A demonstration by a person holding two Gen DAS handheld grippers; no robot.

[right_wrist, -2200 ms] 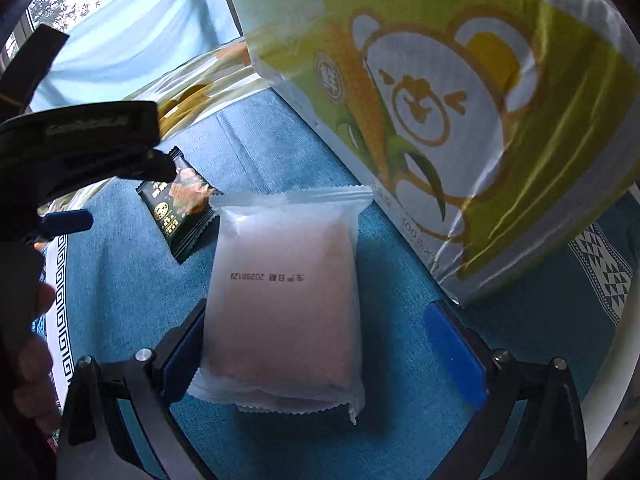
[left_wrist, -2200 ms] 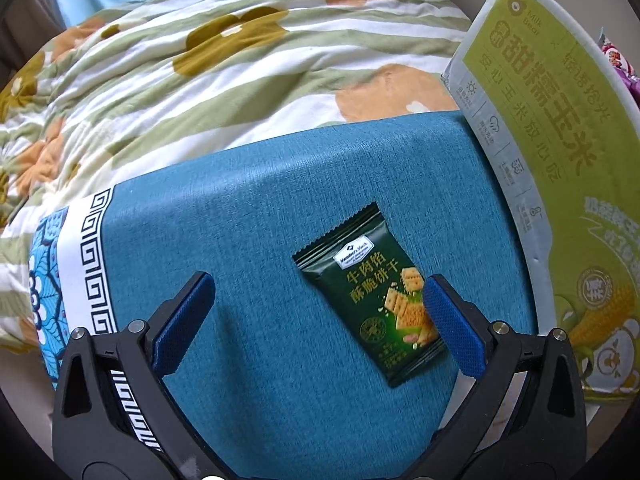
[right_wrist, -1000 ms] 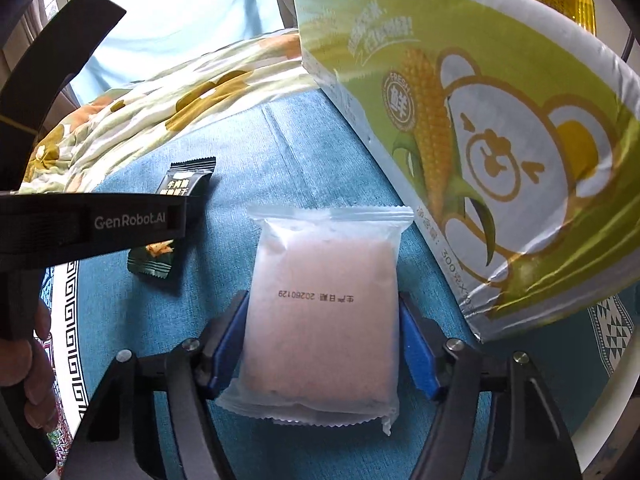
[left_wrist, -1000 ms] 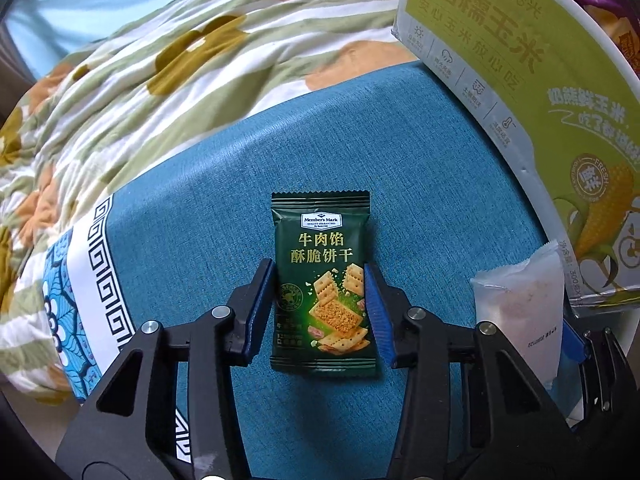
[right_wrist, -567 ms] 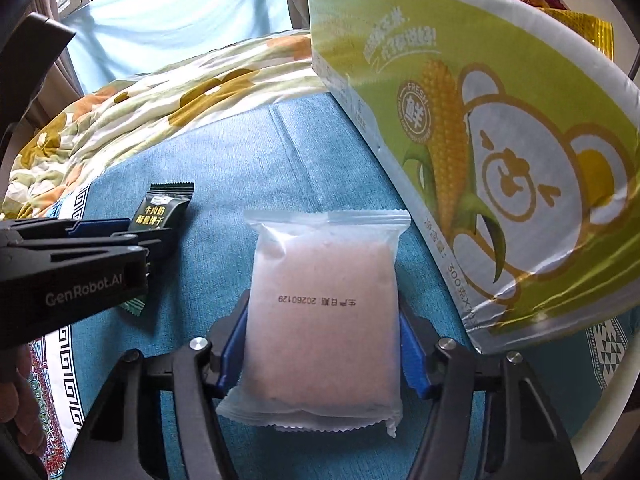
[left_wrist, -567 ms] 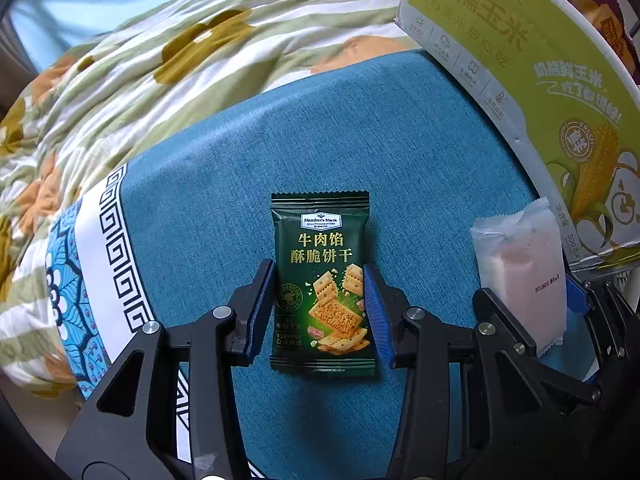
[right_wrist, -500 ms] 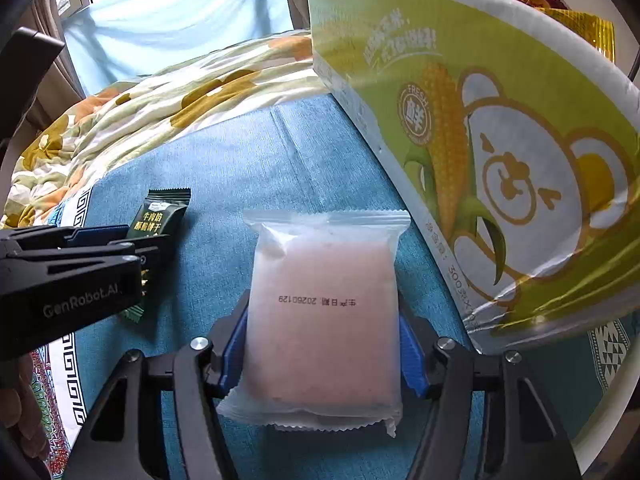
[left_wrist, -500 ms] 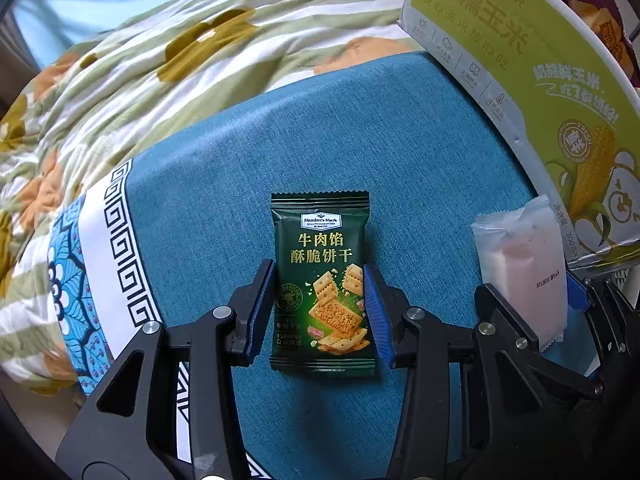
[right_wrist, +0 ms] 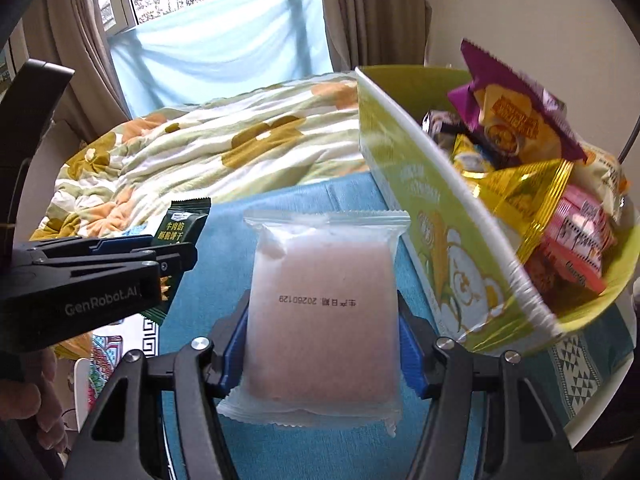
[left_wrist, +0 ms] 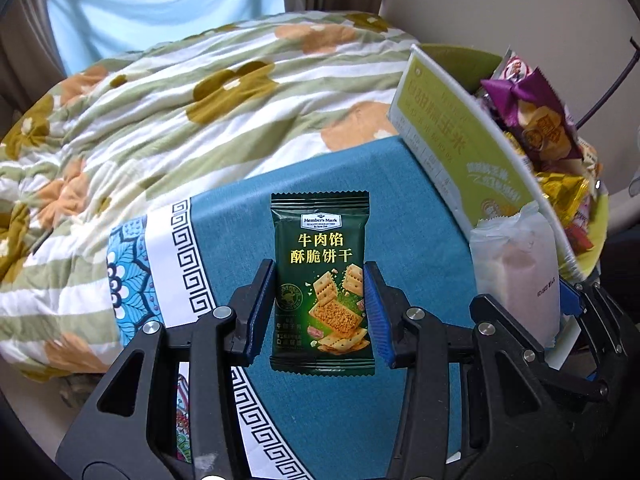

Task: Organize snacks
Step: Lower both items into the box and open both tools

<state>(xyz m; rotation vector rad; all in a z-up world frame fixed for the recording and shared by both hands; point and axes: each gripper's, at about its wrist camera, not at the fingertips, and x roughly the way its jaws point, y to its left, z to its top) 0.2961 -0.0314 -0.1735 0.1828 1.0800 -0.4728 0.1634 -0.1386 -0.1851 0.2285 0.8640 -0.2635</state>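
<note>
My left gripper (left_wrist: 320,312) is shut on a dark green cracker packet (left_wrist: 322,280) and holds it up above the blue tablecloth (left_wrist: 400,208). My right gripper (right_wrist: 324,344) is shut on a frosted white packet with a pink cake inside (right_wrist: 324,308), also lifted. The white packet also shows in the left wrist view (left_wrist: 516,272), and the green packet in the right wrist view (right_wrist: 180,228). A green corn-print box (right_wrist: 452,248) full of snack packets stands to the right, also in the left wrist view (left_wrist: 460,140).
A floral quilt (left_wrist: 160,120) lies on the bed beyond the table. The box holds a purple packet (right_wrist: 516,112), a gold packet (right_wrist: 524,192) and pink packets (right_wrist: 576,236). A window with curtains (right_wrist: 208,40) is behind.
Both grippers have risen with their packets; the table has dropped away and the box's open top with its snacks has come into view.
</note>
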